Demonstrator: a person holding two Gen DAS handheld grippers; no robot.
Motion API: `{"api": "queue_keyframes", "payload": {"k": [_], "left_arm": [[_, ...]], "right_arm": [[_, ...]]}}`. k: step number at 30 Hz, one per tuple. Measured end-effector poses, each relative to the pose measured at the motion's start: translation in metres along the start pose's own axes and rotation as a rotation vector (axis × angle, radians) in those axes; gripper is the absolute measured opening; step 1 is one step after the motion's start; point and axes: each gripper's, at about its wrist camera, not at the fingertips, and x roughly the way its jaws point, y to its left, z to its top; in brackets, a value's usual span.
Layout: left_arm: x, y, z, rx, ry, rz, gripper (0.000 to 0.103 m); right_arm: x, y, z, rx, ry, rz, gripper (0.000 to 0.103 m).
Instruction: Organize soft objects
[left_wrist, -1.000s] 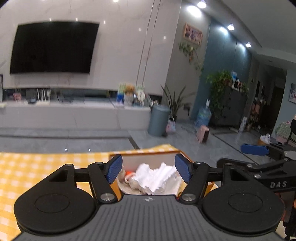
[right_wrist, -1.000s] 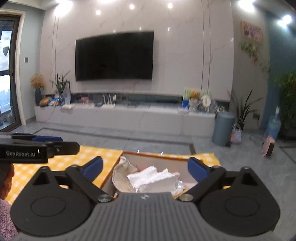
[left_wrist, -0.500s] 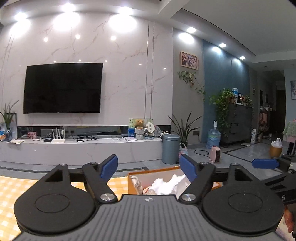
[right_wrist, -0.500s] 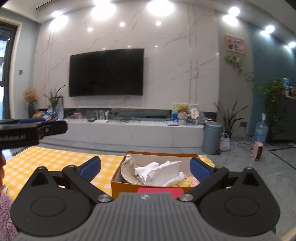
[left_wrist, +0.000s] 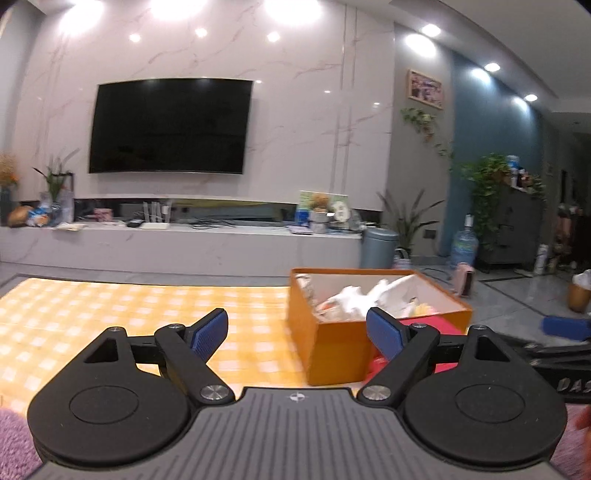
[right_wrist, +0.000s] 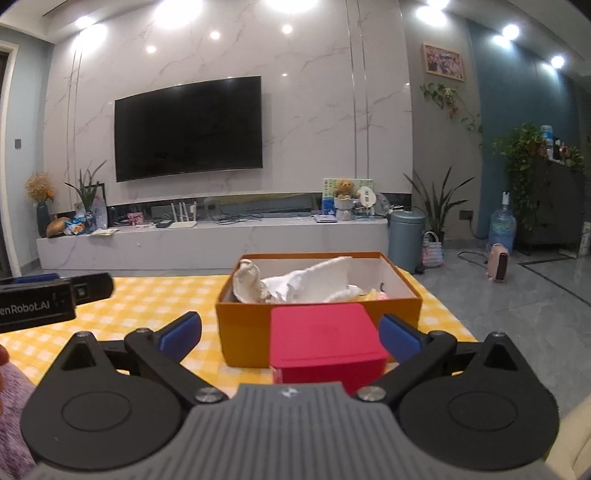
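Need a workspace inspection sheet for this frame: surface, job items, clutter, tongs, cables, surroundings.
Surface: yellow checked cloth covers the table.
Job's things: orange box, open, holds crumpled white cloth and a beige piece at its left end; a red box stands in front of it.
Clutter: nothing seen on the cloth besides the boxes.
Tongs: left tongs opening, nothing between the fingers; right tongs open, straddling the red box without touching it.
Cables: loose wires on the TV bench; a cord on the floor at right.
Surroundings: wall TV, grey bin, potted plants, water bottle.
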Motion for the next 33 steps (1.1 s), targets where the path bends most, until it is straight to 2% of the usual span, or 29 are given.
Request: {"api": "queue_keyframes", "payload": {"k": [4, 9, 19, 33], "left_arm": [[0.006, 0.003, -0.019, 0.013, 0.045, 0.015, 0.099], [0.010, 0.004, -0.041, 0.037, 0.098, 0.023, 0.099], [0.014, 0.002, -0.052, 0.021, 0.146, 0.036, 0.099], [0.011, -0.002, -0.052, 0.036, 0.176, 0.038, 0.099]], "right_arm": [[0.006, -0.005, -0.015, -0.013, 0.005, -0.012, 0.100], [0.023, -0.013, -0.027, 0.044, 0.077, 0.006, 0.100], [0.036, -0.015, -0.036, 0.067, 0.151, 0.039, 0.100], [0.038, -0.017, -0.037, 0.076, 0.164, 0.049, 0.100]]}}
